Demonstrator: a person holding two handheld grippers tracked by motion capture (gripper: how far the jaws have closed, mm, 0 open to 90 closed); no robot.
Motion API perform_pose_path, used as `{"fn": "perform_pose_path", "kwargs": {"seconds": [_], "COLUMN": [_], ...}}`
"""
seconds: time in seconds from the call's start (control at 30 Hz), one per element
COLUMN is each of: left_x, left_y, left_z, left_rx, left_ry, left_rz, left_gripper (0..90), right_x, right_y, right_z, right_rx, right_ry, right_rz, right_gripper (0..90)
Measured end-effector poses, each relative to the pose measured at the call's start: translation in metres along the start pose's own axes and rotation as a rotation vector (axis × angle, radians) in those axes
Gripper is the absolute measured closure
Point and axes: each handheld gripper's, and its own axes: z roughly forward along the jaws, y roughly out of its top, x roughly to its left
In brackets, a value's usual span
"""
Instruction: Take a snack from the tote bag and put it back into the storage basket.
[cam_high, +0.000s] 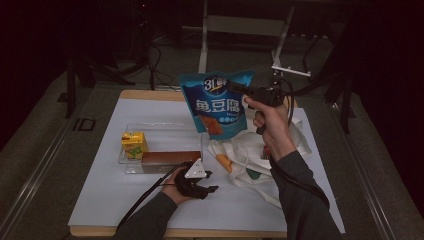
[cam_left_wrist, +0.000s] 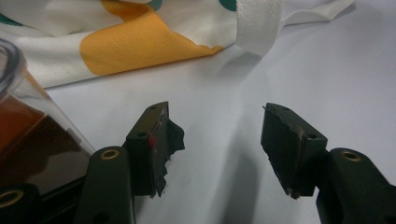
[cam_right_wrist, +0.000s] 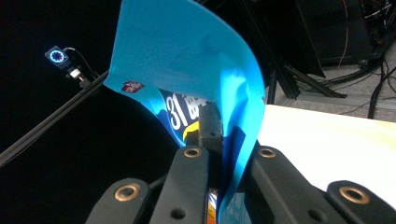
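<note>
Pinching the blue snack pouch (cam_high: 216, 102) by its top edge, the right gripper (cam_high: 239, 90) hangs it above the clear bin (cam_high: 131, 161), presumably to drop it in, while the left gripper (cam_high: 200, 186) rests open and empty on the table (cam_high: 110, 200).

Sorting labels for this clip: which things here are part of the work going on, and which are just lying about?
In the job:
- blue snack pouch, clamped in the right gripper
- white tote bag under it, probably

Lying about:
- clear tray
- yellow drink carton
- brown box
- left gripper, jaws open on bare table
</note>
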Motion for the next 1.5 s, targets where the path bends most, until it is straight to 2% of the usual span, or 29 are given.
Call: {"fn": "perform_pose_path", "kwargs": {"seconds": [1.5], "left_x": [-0.001], "left_y": [0.0], "left_z": [0.0], "left_rx": [0.0], "left_ry": [0.003], "left_rz": [0.014], "left_gripper": [42.0], "right_x": [0.005], "right_y": [-0.016], "right_z": [0.056], "right_rx": [0.02], "right_ry": [0.037], "right_rz": [0.041], "right_gripper": [88.6]}}
